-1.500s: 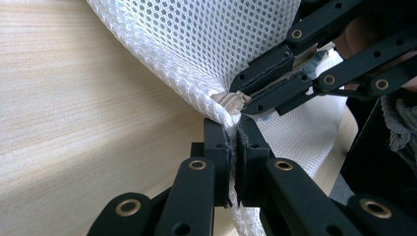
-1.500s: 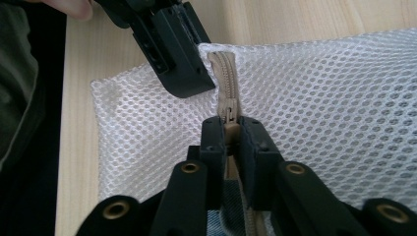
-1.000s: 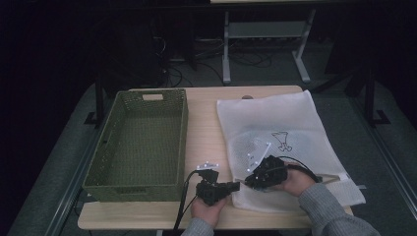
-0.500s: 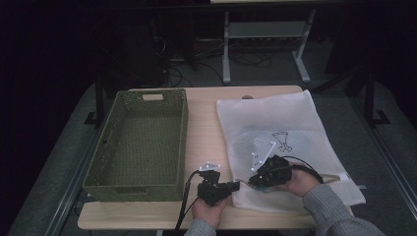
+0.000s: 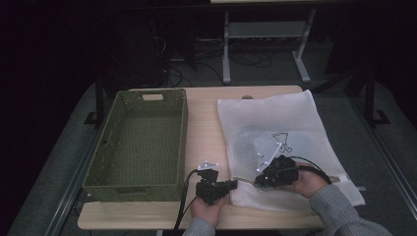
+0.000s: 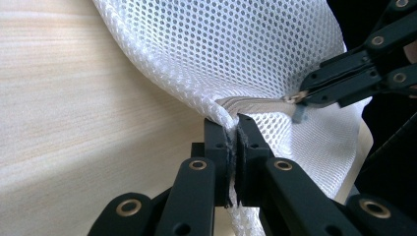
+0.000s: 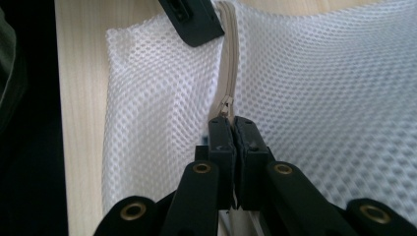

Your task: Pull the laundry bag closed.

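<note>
My two handheld grippers, black throughout

Left gripper (image 5: 231, 185) and right gripper (image 5: 256, 179): brass-ringed pivots, black cables, my grey knit sleeves at 6 o'clock.

A basket (image 5: 140, 142) sits on the counter's (image 5: 204, 115) left side; a mesh bag (image 5: 280, 123) lies to its right.

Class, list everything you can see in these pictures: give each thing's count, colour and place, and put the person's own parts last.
Table: one, light wood, under everything.
Basket: one, green, on the table's left half.
Mesh bag: one, white, flat on the right half.
Zipper: one, beige, along the bag's near edge.
Zipper pull: one, metal, at the right jaws' tips.
Left hand-held gripper: one, black, shut on the bag's corner.
Right hand-held gripper: one, black, shut on the pull.
</note>
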Demonstrator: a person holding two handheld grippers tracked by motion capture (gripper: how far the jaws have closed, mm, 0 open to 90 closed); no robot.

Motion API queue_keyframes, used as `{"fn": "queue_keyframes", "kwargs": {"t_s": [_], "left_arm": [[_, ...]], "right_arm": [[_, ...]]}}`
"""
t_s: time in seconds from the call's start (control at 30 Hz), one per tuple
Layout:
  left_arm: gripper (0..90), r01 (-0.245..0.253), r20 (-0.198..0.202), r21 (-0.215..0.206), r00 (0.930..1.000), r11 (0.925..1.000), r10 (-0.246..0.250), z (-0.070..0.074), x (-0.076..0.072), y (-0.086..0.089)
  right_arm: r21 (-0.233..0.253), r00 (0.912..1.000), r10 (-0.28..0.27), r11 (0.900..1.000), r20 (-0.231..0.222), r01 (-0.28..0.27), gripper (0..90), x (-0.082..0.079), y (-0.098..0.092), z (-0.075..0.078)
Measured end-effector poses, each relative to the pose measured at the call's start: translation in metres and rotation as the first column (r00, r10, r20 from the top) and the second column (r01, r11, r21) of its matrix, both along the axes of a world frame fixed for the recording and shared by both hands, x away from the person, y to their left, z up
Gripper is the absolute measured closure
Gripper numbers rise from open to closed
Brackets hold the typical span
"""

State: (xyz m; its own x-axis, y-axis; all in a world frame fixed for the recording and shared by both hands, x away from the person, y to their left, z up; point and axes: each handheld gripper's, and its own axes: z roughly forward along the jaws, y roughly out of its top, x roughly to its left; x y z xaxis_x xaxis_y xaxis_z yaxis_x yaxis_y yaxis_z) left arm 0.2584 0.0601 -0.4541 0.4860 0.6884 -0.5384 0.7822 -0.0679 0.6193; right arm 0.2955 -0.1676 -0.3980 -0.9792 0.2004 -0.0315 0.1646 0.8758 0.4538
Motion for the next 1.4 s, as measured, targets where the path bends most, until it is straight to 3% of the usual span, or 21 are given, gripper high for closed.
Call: {"fn": "queue_keyframes", "kwargs": {"t_s": [0.27, 0.3, 0.33, 0.37, 0.4, 0.43, 0.5, 0.53, 0.6, 0.67, 0.77, 0.87, 1.03, 1.2, 1.3, 1.37, 1.4], "left_arm": [[86.8, 0.001, 0.000, 0.020, 1.0000, 0.9998, -0.001, -0.001, -0.001, -0.001], [87.1, -0.051, 0.007, 0.070, 0.9987, 0.9963, 0.051, -0.004, 0.000, 0.006], [87.1, -0.080, -0.016, 0.051, 0.9966, 0.9955, 0.081, -0.008, 0.001, 0.014], [87.1, -0.080, -0.016, 0.051, 0.9966, 0.9955, 0.081, -0.008, 0.001, 0.014], [87.1, -0.095, -0.027, 0.022, 0.9951, 0.9953, 0.095, -0.009, 0.001, 0.020], [87.0, -0.078, -0.020, 0.019, 0.9968, 0.9968, 0.078, -0.008, 0.001, 0.019], [86.9, -0.047, 0.014, 0.046, 0.9988, 0.9978, 0.047, -0.003, -0.001, 0.010], [86.9, -0.037, 0.015, 0.045, 0.9992, 0.9983, 0.037, -0.001, 0.000, 0.007], [86.9, -0.027, 0.020, 0.043, 0.9995, 0.9987, 0.026, 0.001, -0.001, 0.005], [86.8, -0.022, 0.017, 0.045, 0.9996, 0.9987, 0.022, 0.000, -0.002, 0.006], [86.8, -0.025, 0.008, 0.035, 0.9997, 0.9991, 0.024, -0.003, -0.002, 0.008], [86.7, -0.024, 0.004, 0.024, 0.9997, 0.9994, 0.024, -0.004, -0.003, 0.008], [86.7, -0.017, 0.004, 0.020, 0.9998, 0.9997, 0.017, -0.003, -0.004, 0.009], [86.6, -0.017, 0.003, 0.013, 0.9999, 0.9998, 0.017, -0.004, -0.004, 0.010], [86.6, -0.017, 0.002, 0.011, 0.9999, 0.9998, 0.017, -0.004, -0.005, 0.009], [86.6, -0.019, 0.001, 0.013, 0.9998, 0.9997, 0.019, -0.003, -0.005, 0.010], [86.6, -0.018, -0.002, 0.015, 0.9998, 0.9997, 0.018, -0.003, -0.005, 0.010]], "right_arm": [[-0.020, 0.9999, -0.011, 1.000, -0.001, 0.011, 87.1, -0.003, -0.009, 0.004], [-0.052, 0.9997, -0.023, 0.998, 0.012, 0.024, 90.0, -0.003, -0.013, 0.005], [-0.089, 0.9988, -0.039, 0.995, 0.028, 0.041, 90.0, -0.003, -0.019, 0.005], [-0.089, 0.9988, -0.039, 0.995, 0.028, 0.041, 90.0, -0.003, -0.019, 0.005], [-0.083, 0.9977, -0.065, 0.994, 0.018, 0.066, 90.0, -0.001, -0.030, 0.007], [0.004, 0.9947, -0.100, 0.995, -0.023, 0.100, 89.9, 0.002, -0.046, 0.011], [0.025, 0.9958, -0.091, 0.996, -0.015, 0.091, 89.7, 0.000, -0.046, 0.011], [0.069, 0.9984, -0.055, 0.996, -0.008, 0.056, 89.5, -0.004, -0.036, 0.009], [0.082, 0.9994, -0.032, 0.996, -0.008, 0.033, 89.2, -0.005, -0.030, 0.007], [0.096, 0.9997, -0.025, 0.995, -0.010, 0.025, 79.8, -0.002, -0.016, 0.000], [0.110, 0.9996, -0.022, 0.994, -0.021, 0.024, 76.5, 0.000, -0.009, -0.004], [0.076, 0.9999, -0.006, 0.997, 0.013, 0.005, 67.5, 0.003, 0.010, -0.010], [0.024, 0.9991, 0.028, 0.999, 0.033, -0.029, 64.0, 0.002, 0.027, -0.017], [0.049, 0.9958, 0.068, 0.996, 0.061, -0.071, 76.8, -0.013, 0.022, -0.013], [-0.020, 0.9916, 0.082, 0.997, 0.100, -0.081, 79.7, -0.018, 0.021, -0.022], [-0.036, 0.9903, 0.078, 0.997, 0.115, -0.074, 80.5, -0.018, 0.021, -0.025], [-0.069, 0.9895, 0.055, 0.997, 0.134, -0.046, 84.3, -0.018, 0.019, -0.030]]}}
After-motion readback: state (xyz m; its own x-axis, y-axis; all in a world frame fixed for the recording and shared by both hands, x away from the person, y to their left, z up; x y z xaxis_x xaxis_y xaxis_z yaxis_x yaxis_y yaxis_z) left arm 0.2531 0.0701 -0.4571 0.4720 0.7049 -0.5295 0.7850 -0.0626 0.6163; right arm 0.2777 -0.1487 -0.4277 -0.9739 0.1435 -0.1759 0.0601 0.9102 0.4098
